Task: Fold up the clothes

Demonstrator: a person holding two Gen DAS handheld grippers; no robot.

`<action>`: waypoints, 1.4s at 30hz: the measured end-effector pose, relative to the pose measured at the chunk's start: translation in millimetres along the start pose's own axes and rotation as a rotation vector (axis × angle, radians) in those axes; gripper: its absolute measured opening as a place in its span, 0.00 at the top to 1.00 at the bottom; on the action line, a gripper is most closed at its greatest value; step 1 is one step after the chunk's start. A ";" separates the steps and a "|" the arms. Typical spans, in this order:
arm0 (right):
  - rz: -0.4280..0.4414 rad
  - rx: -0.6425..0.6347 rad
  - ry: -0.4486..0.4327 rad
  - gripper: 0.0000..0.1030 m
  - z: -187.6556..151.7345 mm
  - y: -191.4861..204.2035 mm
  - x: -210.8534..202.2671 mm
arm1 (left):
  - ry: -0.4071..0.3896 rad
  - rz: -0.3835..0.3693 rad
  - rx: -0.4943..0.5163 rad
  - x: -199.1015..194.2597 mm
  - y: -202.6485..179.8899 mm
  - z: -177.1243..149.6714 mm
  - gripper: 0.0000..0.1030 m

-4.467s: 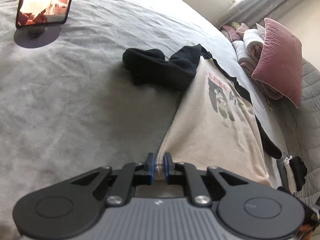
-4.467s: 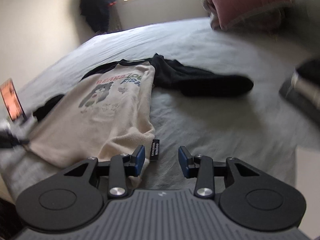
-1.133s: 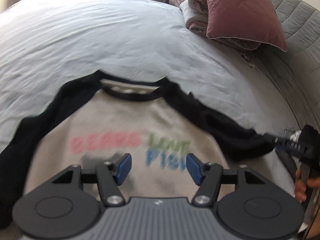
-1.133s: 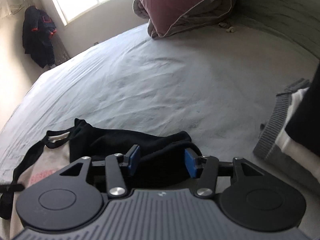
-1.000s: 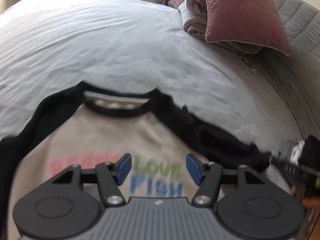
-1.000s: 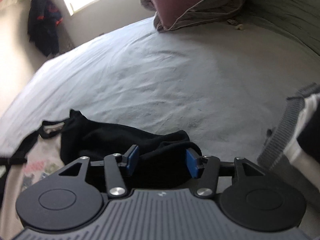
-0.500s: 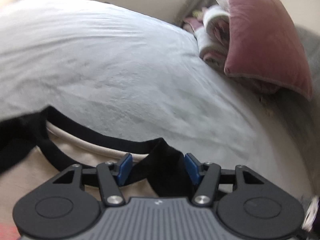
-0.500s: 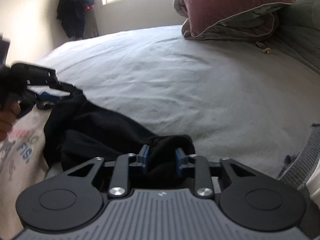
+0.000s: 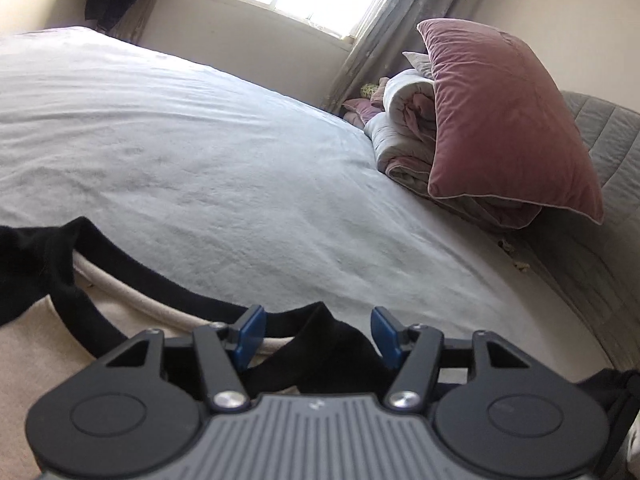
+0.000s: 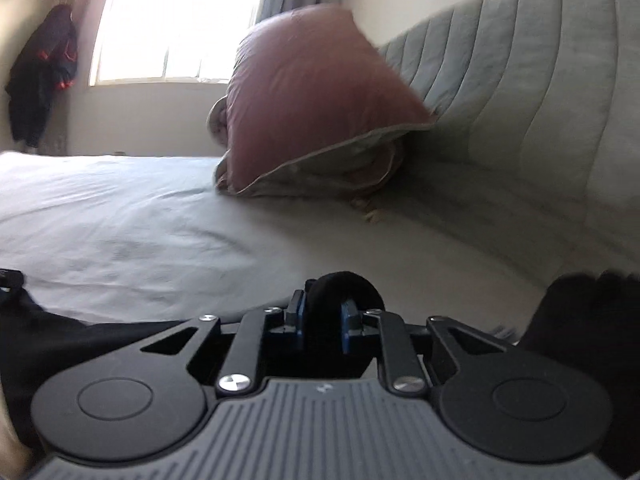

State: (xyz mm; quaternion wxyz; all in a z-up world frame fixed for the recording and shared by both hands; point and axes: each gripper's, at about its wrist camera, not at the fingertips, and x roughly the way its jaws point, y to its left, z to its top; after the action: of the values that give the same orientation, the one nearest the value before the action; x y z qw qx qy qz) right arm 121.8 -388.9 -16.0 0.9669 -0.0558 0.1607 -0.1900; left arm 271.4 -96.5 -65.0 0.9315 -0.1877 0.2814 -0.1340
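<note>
On the bed (image 9: 208, 168), the right gripper (image 10: 323, 322) is closing its jaws on the bunched black sleeve (image 10: 344, 292) of the shirt (image 9: 48, 344), while the left gripper (image 9: 318, 336) stands half open with the black shoulder fabric between its blue pads (image 9: 250, 330), untouched, the neckline running leftward.

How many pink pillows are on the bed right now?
1. The pillow leans on rolled bedding at the headboard, near the window. Others may be hidden behind it.

left wrist: low, near bed (image 9: 200, 152) | right wrist: likewise, blurrier | shared: pillow (image 9: 500, 120)
</note>
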 end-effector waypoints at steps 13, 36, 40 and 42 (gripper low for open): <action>0.103 -0.165 0.193 0.60 -2.5 -7.6 1.5 | 0.086 0.036 0.324 -15.1 -31.0 20.8 0.74; 0.256 -0.001 0.211 0.48 -22.0 30.8 42.2 | 0.082 -0.031 0.427 27.2 -14.4 11.0 0.86; 0.275 0.054 0.223 0.48 -23.1 20.9 42.8 | 0.105 0.048 0.500 30.2 -29.6 9.7 0.75; 0.305 0.071 0.224 0.47 -21.9 16.9 40.4 | 0.103 0.058 0.501 21.1 -35.9 8.5 0.69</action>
State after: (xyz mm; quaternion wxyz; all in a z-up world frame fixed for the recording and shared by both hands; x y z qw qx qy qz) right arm 155.8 -389.9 -51.2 0.9619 0.0249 0.2673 -0.0521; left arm 288.2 -133.7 -53.2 0.9368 0.0639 0.2916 -0.1823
